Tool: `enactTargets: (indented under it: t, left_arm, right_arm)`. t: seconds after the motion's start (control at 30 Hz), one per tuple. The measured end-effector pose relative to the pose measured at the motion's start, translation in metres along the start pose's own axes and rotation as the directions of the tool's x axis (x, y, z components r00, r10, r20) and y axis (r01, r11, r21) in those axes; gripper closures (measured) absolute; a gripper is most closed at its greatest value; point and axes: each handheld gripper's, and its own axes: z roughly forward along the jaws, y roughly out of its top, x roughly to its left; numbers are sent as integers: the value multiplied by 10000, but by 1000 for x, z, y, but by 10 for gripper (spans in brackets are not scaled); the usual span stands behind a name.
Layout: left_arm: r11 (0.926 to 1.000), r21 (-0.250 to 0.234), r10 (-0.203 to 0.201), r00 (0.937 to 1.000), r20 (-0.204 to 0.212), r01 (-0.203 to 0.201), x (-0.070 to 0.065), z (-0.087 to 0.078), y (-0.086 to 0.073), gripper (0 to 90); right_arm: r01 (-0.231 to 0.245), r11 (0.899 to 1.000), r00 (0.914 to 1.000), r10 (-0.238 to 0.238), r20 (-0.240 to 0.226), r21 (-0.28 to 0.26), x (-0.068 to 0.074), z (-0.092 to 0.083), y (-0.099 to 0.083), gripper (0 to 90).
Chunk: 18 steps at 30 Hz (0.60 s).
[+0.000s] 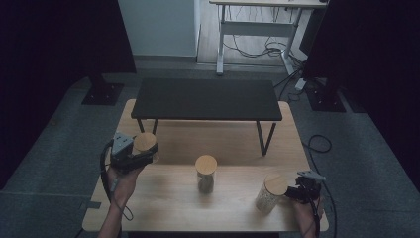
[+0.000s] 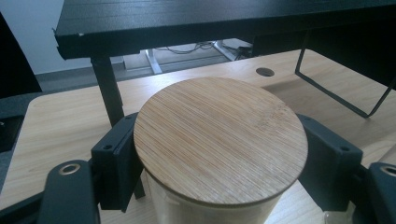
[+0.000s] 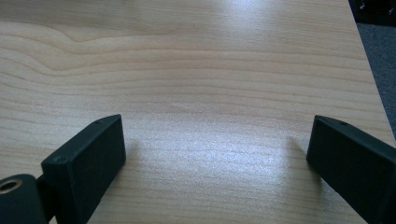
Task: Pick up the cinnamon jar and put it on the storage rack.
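Bamboo lid tops the glass jar my left claw clamps below the rim; slippery, breakable, probably light. Right claw, at four o'clock, gapes empty.

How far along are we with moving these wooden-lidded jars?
Nothing looks finished: the black shelf carries no jar. In hand: the left gripper is shut on the left jar, close to the shelf. Left: the middle jar and the right jar stand on the table; the right gripper is open beside the right jar.
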Motion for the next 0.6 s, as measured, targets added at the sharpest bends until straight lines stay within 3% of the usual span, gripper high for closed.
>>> enactTargets:
  t: [0.6]
  left_arm:
    - [9999,-69,106,9999,58,-106,1,5,13,241]
  right_arm:
    - [-4,10000,10000,4,3,0,0,0,0,38]
